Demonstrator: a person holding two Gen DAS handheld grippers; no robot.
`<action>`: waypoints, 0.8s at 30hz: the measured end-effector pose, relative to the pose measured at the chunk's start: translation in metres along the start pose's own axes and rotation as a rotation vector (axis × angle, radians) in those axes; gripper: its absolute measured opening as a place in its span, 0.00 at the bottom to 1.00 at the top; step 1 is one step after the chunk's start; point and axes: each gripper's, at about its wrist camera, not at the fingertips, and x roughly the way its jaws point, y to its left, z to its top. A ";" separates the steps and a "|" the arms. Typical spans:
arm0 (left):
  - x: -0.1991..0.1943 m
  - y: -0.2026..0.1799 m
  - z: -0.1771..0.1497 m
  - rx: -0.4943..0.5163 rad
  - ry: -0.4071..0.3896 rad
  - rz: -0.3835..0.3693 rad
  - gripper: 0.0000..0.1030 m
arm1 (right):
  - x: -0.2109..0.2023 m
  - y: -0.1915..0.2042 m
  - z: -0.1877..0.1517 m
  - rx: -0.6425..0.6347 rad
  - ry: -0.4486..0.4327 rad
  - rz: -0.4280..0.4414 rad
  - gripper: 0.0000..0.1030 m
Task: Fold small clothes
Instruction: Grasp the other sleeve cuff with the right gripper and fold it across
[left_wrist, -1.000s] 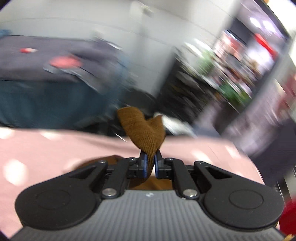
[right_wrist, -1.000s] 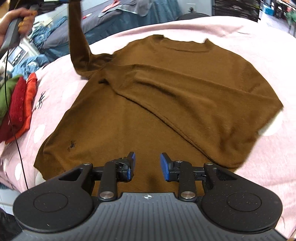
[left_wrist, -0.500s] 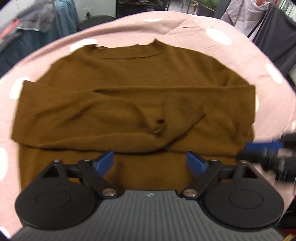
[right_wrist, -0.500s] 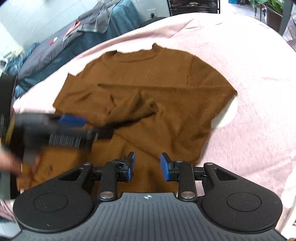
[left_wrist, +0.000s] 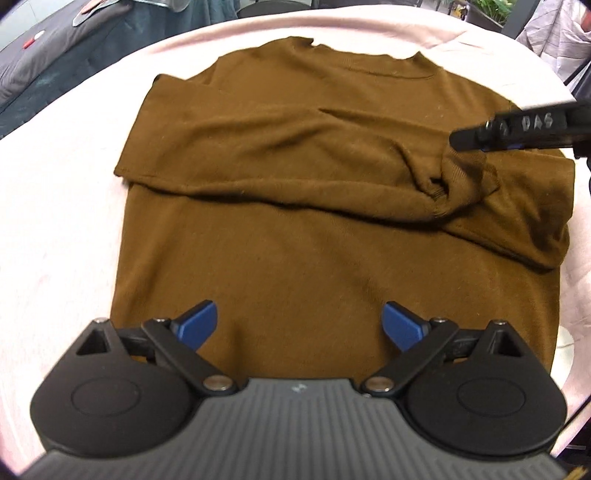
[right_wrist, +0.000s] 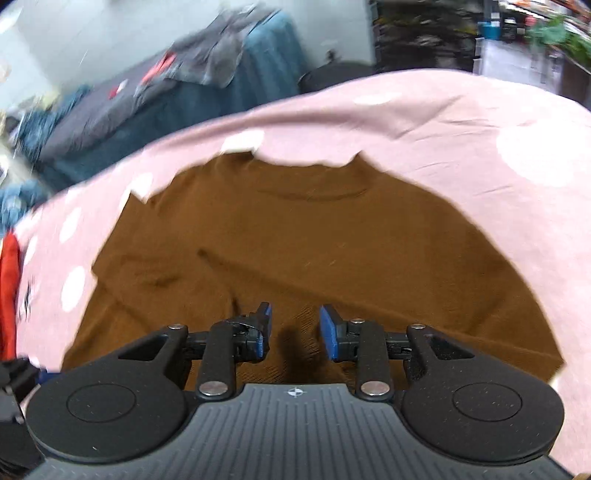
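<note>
A brown sweater (left_wrist: 295, 229) lies flat on the pink dotted cloth (left_wrist: 55, 206), both sleeves folded across its chest, collar at the far side. My left gripper (left_wrist: 299, 325) is wide open and empty, hovering over the sweater's lower part. My right gripper shows in the left wrist view (left_wrist: 458, 142) at the right, its tip down at the bunched sleeve cuffs (left_wrist: 454, 184). In the right wrist view the right gripper (right_wrist: 294, 332) is open a little, low over the brown sweater (right_wrist: 314, 240), with nothing between its pads.
The pink dotted cloth (right_wrist: 461, 122) covers the table. Red clothes (right_wrist: 9, 280) lie at its left edge. A dark blue bed with grey and red clothing (right_wrist: 192, 66) stands behind. Shelves and plants (right_wrist: 517, 37) are at the far right.
My left gripper let go of the sleeve, which now lies across the chest, opened wide and drew back over the hem. My right gripper moved down to the sleeve cuffs.
</note>
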 end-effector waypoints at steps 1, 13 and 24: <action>0.001 0.000 0.000 0.005 -0.001 0.002 0.95 | 0.002 0.002 -0.001 -0.022 0.022 -0.004 0.24; 0.008 -0.007 0.004 0.023 0.001 -0.014 0.95 | -0.067 -0.002 -0.044 -0.135 0.018 0.012 0.01; 0.011 -0.011 0.005 0.034 0.016 -0.005 0.96 | -0.063 -0.006 -0.089 -0.071 0.121 -0.012 0.17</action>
